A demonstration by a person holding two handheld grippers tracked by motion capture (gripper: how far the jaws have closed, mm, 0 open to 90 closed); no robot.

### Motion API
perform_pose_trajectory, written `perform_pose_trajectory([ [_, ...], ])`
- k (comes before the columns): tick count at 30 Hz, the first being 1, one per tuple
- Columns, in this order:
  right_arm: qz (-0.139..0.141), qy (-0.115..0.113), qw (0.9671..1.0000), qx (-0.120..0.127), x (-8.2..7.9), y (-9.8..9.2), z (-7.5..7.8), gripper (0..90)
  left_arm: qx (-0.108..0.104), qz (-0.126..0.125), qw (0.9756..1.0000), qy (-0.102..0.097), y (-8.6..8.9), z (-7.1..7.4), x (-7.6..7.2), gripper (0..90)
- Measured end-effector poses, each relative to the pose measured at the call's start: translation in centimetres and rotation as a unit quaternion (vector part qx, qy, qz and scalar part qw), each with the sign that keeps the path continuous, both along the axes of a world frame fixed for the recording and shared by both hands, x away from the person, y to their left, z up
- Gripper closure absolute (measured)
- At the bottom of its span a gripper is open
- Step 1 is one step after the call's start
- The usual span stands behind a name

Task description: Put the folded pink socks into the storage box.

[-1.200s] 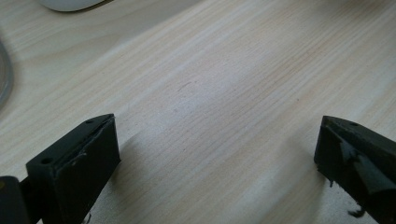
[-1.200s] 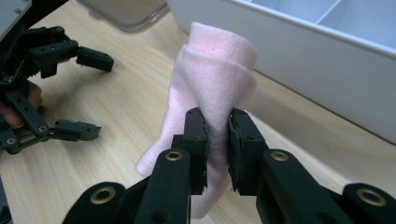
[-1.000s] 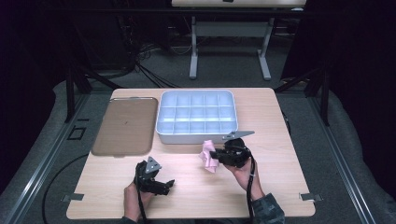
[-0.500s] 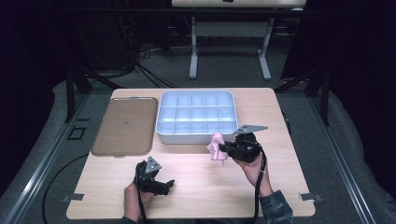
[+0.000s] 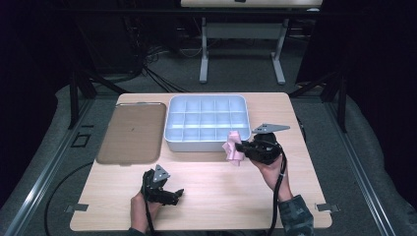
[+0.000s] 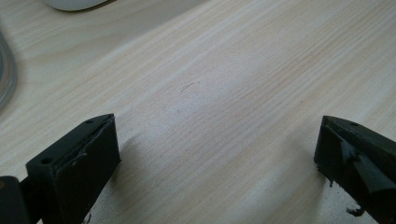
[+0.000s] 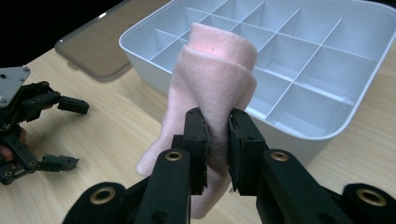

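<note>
High view: a pale wooden counter (image 5: 206, 196) with a person's two hands coming in from the near edge, each holding a black gripper. Right gripper (image 5: 239, 148) sits just in front of the near right corner of a white divided tray (image 5: 206, 142) and pinches a folded pink cloth (image 5: 232, 149) – the cloth hangs off the counter, beside the tray's front wall and not inside any compartment. Left gripper (image 5: 173, 195) is low near the front edge of the counter, well apart from the cloth. A flat brown lid (image 5: 130, 132) lies just to the left of the tray.

Right gripper view: the two black jaws are pressed onto the pink cloth (image 7: 212, 88) at its middle, the fabric bunched between them, its rolled top rising above and a loose end drooping below. Behind it the tray (image 7: 327, 133) shows its grid of compartments; the left gripper (image 7: 67, 133) appears farther off at the left.

Left gripper view: the jaws stand spread wide over bare wood grain (image 6: 219, 102) – nothing between them
</note>
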State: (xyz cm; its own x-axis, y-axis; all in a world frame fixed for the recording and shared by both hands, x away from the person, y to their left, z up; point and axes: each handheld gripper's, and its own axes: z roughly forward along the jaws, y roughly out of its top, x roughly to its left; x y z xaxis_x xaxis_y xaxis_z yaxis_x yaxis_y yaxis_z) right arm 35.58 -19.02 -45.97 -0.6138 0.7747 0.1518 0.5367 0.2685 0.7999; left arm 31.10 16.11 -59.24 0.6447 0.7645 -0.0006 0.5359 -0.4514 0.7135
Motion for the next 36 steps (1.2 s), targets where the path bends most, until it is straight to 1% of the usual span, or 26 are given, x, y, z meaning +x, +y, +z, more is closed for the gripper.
perform_pose_trajectory([
  [4,-0.004,-0.006,1.0000,0.000,0.2,-0.2,0.6,78.9,0.000,0.001,1.0000,0.000,0.0,0.0,0.0,0.0],
  [6,-0.008,-0.013,0.9999,0.000,0.3,-0.3,0.8,79.0,0.000,0.001,1.0000,0.000,0.0,0.0,0.0,0.0],
  [10,-0.015,-0.018,0.9997,0.007,0.4,-0.6,1.1,78.9,0.000,0.002,1.0000,0.000,-0.1,0.0,0.1,0.0],
  [13,-0.016,-0.020,0.9997,0.001,0.9,-0.7,1.7,78.9,0.002,0.000,1.0000,-0.002,-0.1,0.0,0.3,0.0],
  [15,-0.019,-0.027,0.9995,-0.001,1.0,-0.8,2.1,78.9,0.001,-0.002,1.0000,0.000,-0.2,0.0,0.4,0.0],
  [16,-0.023,-0.030,0.9993,0.005,1.1,-0.9,2.2,78.9,0.001,-0.002,1.0000,-0.001,-0.2,0.0,0.4,0.0],
  [20,-0.029,-0.032,0.9990,0.005,1.5,-1.1,2.3,79.0,0.000,0.000,1.0000,0.000,-0.2,0.0,0.4,0.0],
  [21,-0.030,-0.034,0.9990,0.001,1.7,-1.0,2.4,79.0,0.000,0.001,1.0000,-0.001,-0.2,0.0,0.4,0.0],
  [22,-0.032,-0.036,0.9988,0.002,1.7,-1.0,2.4,79.0,-0.002,0.002,1.0000,-0.002,-0.2,0.0,0.4,0.0],
  [23,-0.031,-0.037,0.9988,-0.003,1.9,-1.0,2.5,78.9,0.001,0.000,1.0000,-0.003,-0.2,0.0,0.4,0.0],
  [24,-0.034,-0.042,0.9985,-0.002,2.0,-0.9,2.5,78.9,0.000,-0.001,1.0000,0.000,-0.2,0.0,0.4,0.0],
  [25,-0.036,-0.041,0.9985,-0.005,2.1,-1.0,2.6,79.0,0.000,-0.001,1.0000,0.000,-0.2,0.0,0.4,0.0],
  [27,-0.042,-0.041,0.9983,0.002,2.5,-1.1,2.5,78.9,0.000,-0.001,1.0000,-0.001,-0.2,0.0,0.4,0.0],
  [29,-0.043,-0.039,0.9983,-0.004,2.9,-1.1,2.7,78.9,0.000,-0.001,1.0000,0.000,-0.2,0.0,0.4,0.0],
  [32,-0.045,-0.047,0.9979,-0.005,3.1,-1.1,3.1,79.0,0.000,-0.001,1.0000,0.000,-0.2,0.0,0.4,0.0],
  [34,-0.049,-0.051,0.9975,0.000,3.3,-1.2,3.3,78.9,0.000,-0.001,1.0000,0.000,-0.2,0.0,0.4,0.0],
  [36,-0.050,-0.053,0.9974,0.001,3.5,-1.3,3.4,79.0,0.000,-0.001,1.0000,0.000,-0.2,0.0,0.4,0.0],
])
